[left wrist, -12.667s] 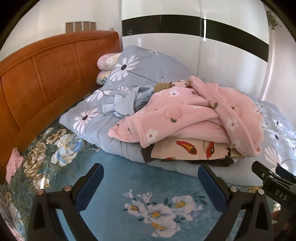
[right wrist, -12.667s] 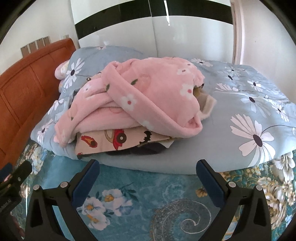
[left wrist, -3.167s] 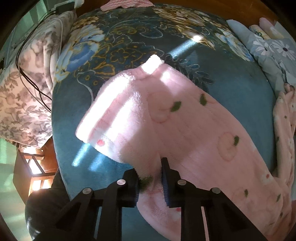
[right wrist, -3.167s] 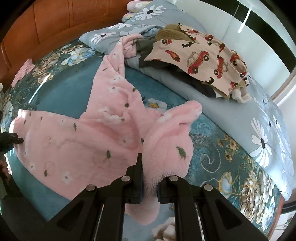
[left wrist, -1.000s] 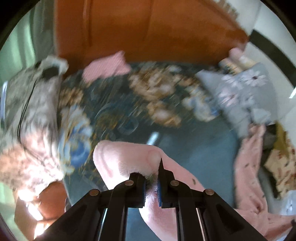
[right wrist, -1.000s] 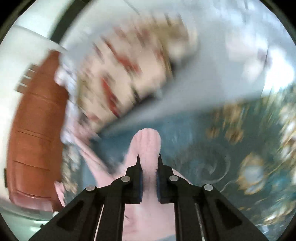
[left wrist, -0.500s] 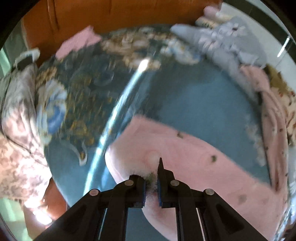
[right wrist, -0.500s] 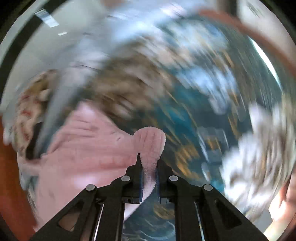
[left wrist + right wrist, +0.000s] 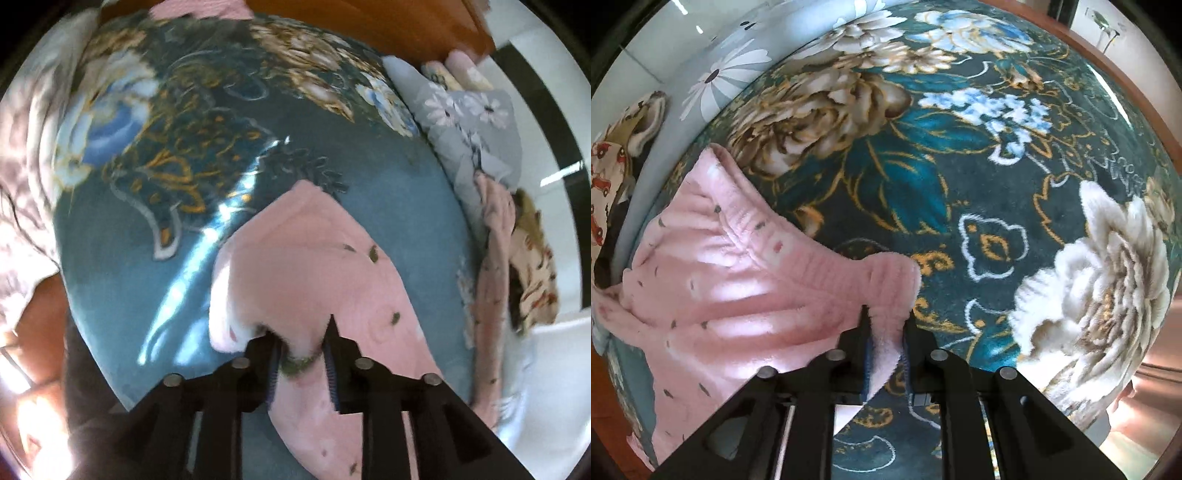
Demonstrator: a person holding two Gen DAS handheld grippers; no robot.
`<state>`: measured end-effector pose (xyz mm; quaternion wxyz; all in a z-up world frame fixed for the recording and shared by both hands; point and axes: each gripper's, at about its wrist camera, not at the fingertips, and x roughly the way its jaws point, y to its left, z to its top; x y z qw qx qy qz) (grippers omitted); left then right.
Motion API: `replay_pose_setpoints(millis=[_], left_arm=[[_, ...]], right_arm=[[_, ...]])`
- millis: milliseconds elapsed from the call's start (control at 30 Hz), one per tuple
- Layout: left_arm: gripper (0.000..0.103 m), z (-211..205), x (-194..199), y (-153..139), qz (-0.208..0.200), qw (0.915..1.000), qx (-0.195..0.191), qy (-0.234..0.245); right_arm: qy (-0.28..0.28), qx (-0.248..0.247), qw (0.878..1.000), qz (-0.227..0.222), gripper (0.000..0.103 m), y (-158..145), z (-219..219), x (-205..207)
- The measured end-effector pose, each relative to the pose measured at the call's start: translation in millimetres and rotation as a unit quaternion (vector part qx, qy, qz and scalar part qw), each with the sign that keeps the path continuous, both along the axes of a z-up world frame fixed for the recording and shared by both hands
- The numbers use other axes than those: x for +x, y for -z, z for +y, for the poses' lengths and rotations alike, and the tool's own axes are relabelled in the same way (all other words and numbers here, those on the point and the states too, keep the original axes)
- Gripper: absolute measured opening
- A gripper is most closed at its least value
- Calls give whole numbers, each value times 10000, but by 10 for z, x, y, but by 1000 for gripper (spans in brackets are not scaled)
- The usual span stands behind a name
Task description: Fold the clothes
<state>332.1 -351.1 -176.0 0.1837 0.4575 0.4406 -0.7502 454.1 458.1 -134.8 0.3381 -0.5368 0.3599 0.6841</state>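
Note:
A pink fleece garment (image 9: 306,266) with small dark and white flower marks lies spread on the teal flowered bedspread (image 9: 155,184). My left gripper (image 9: 301,334) is shut on one edge of it, fabric bunched between the fingers. In the right wrist view the same pink garment (image 9: 738,280) lies flat to the left, and my right gripper (image 9: 886,321) is shut on its ribbed edge, low over the bedspread (image 9: 960,155).
A pile of other clothes, with a beige car-print piece (image 9: 532,266), lies on a grey daisy quilt (image 9: 476,122) at the right; it also shows in the right wrist view (image 9: 605,173). The orange wooden headboard (image 9: 369,22) is behind. The bed's wooden edge (image 9: 1115,66) runs at the far right.
Both grippers have swung round and come down toward the bed with the pink garment held. The garment now lies flatter on the bedspread. The views are steadier than half a second ago.

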Motion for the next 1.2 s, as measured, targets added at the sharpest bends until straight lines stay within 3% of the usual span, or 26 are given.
replay_pose_setpoints(millis=[100,267,333,400,467,500,533,567,600,667,733,800,900,933,1000,1100,1167,1200], left_arm=[[35,-116,196,95,168,9972,567,-457],[38,-289,275,318,375,9843,1383,-1027],[38,-328,274,446,378,9753,1769,-1266],[38,-352,349,583,599,9559,2313,-1706],[37,-358,400,620,681,9467,2450,-1977],[36,-367,408,605,709,9474,2398,-2000],[32,-373,377,552,583,9550,2164,-1945],[14,-380,345,499,455,9618,1928,-1889],[9,-381,284,429,308,9691,1673,-1784],[8,-390,144,205,160,9828,1079,-1492],[8,-327,3,-199,499,9930,391,-1000],[8,-205,-159,-689,955,9937,-427,-396],[8,-59,-263,-1031,953,9894,-1085,122],[11,-76,-273,-978,756,9905,-1140,144],[12,-202,-315,-494,-229,9923,-1204,160],[12,-360,-126,189,-1164,9922,-412,-175],[17,-400,104,296,-701,9953,12,-669],[19,-401,123,279,-684,9953,7,-687]], right_arm=[[332,460,9980,-290,38,-126,18,5],[1084,1203,9856,-488,39,-443,46,-13],[804,1197,9890,-344,39,-477,-88,-228],[347,1104,9931,-167,39,-486,-352,-498],[-180,906,9957,85,39,-502,-594,-814],[-448,793,9956,202,39,-506,-738,-985],[-734,671,9945,320,39,-500,-909,-1182],[-953,576,9930,392,39,-486,-1045,-1336],[-1171,479,9909,463,39,-469,-1188,-1493],[-1610,247,9847,621,39,-430,-1518,-1810],[-2057,25,9754,792,39,-440,-1876,-2067],[-2458,-214,9647,925,39,-447,-2188,-2274],[-2841,-603,9514,1030,39,-407,-2514,-2473],[-2929,-689,9479,1043,39,-385,-2597,-2516],[-3141,-792,9408,997,39,-316,-2752,-2577],[-3361,-807,9353,762,39,-172,-2891,-2564],[-3382,-884,9346,656,39,-73,-2878,-2517],[-3372,-885,9352,624,39,-43,-2852,-2486]])
